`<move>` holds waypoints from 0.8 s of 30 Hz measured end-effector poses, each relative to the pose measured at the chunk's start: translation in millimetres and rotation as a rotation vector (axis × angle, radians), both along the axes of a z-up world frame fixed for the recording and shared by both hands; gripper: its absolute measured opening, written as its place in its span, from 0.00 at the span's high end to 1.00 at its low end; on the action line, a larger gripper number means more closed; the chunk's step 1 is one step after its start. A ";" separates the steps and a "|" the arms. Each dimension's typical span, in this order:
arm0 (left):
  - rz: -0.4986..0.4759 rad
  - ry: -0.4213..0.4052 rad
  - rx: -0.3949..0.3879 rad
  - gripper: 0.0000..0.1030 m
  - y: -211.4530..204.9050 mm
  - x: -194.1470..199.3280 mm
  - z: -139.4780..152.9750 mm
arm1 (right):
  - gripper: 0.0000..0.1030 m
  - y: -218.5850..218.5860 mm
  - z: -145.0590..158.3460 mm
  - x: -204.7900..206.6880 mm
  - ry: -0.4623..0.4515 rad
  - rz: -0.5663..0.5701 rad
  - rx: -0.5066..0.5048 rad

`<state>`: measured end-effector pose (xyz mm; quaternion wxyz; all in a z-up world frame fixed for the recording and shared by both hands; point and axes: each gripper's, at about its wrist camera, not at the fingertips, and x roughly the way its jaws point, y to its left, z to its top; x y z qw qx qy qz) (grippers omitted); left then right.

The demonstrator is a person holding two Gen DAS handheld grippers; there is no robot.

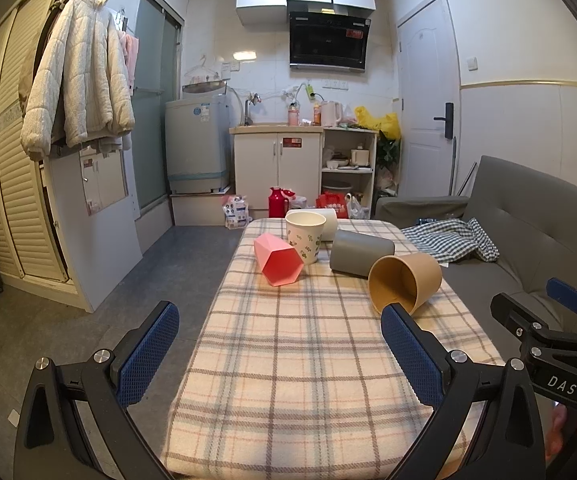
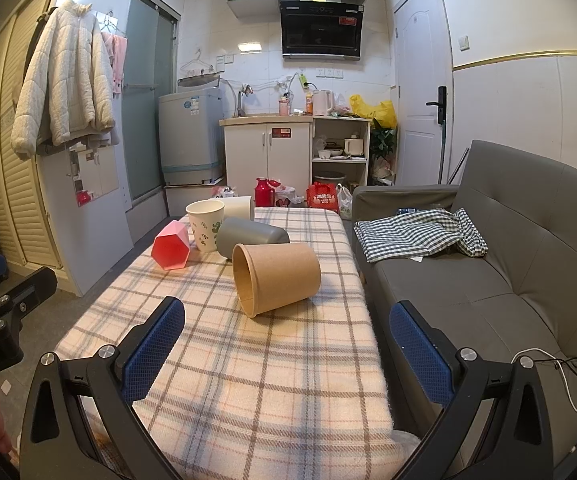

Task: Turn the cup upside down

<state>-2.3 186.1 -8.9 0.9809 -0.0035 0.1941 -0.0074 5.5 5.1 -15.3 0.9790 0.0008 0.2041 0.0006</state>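
Blue-padded left tongs (image 1: 280, 350) and right tongs (image 2: 288, 350) hover level above the plaid counter (image 2: 248, 360), both spread wide, empty; we note the brown cup (image 2: 276, 278) lying sideways ahead; a white cup (image 2: 238, 207) sits half hidden.

Cups on plaid cloth: brown paper cup (image 2: 276, 278), on its side, nearest; grey cup (image 2: 250, 237) on its side behind; floral paper cup (image 2: 205, 225) upright; pink hexagonal cup (image 2: 171, 251) on its side; cream cup (image 2: 238, 207) lying farthest.
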 end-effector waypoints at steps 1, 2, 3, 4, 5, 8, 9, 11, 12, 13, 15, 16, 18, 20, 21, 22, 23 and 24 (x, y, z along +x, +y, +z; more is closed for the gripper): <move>0.002 0.004 -0.001 0.00 1.2 0.2 -1.6 | 0.00 0.3 -1.5 0.3 0.004 0.004 -0.002; 0.003 0.009 -0.003 0.00 2.0 0.5 -2.4 | 0.00 0.7 -1.8 0.9 0.006 0.007 -0.002; 0.001 0.016 -0.010 0.00 4.2 1.4 -3.4 | 0.00 1.2 -1.4 1.1 0.009 0.012 -0.004; -0.001 0.021 -0.014 0.00 5.4 2.3 -3.5 | 0.00 1.7 -1.3 1.5 0.013 0.018 -0.013; -0.003 0.034 -0.020 0.00 7.5 3.9 -3.2 | 0.00 2.3 0.0 2.4 0.015 0.023 -0.021; -0.005 0.083 -0.043 0.00 11.8 13.8 -1.2 | 0.00 4.3 9.1 8.1 0.029 0.059 -0.046; -0.010 0.100 -0.060 0.00 14.0 18.4 -0.4 | 0.00 4.2 12.2 10.2 0.027 0.071 -0.056; -0.011 0.127 -0.090 0.00 17.9 27.0 2.9 | 0.00 4.0 20.9 18.5 0.032 0.103 -0.074; 0.001 0.139 -0.097 0.00 19.6 32.9 3.9 | 0.00 3.4 24.3 25.1 0.045 0.123 -0.082; 0.013 0.148 -0.095 0.00 20.5 37.7 4.0 | 0.00 3.0 28.8 33.7 0.059 0.149 -0.094; 0.039 0.178 -0.076 0.00 22.4 51.6 4.9 | 0.00 4.2 37.1 49.8 0.078 0.196 -0.121; 0.045 0.191 -0.067 0.00 22.4 57.8 4.8 | 0.00 5.9 42.6 63.8 0.097 0.228 -0.147; 0.053 0.219 -0.047 0.00 23.5 74.5 3.6 | 0.00 11.0 48.0 84.5 0.123 0.259 -0.186; 0.062 0.248 -0.031 0.00 24.4 92.5 1.3 | 0.00 19.5 52.9 117.8 0.178 0.306 -0.240; 0.068 0.266 -0.025 0.00 24.5 101.0 -0.2 | 0.00 23.9 53.3 133.3 0.207 0.327 -0.261; 0.070 0.281 -0.027 0.00 25.2 109.0 -1.8 | 0.00 28.0 52.8 145.7 0.231 0.343 -0.275; 0.068 0.292 -0.038 0.00 28.7 121.3 -4.4 | 0.00 33.5 50.6 164.3 0.272 0.364 -0.293; 0.072 0.304 -0.047 0.00 30.3 129.0 -6.6 | 0.00 37.1 48.5 176.1 0.296 0.373 -0.306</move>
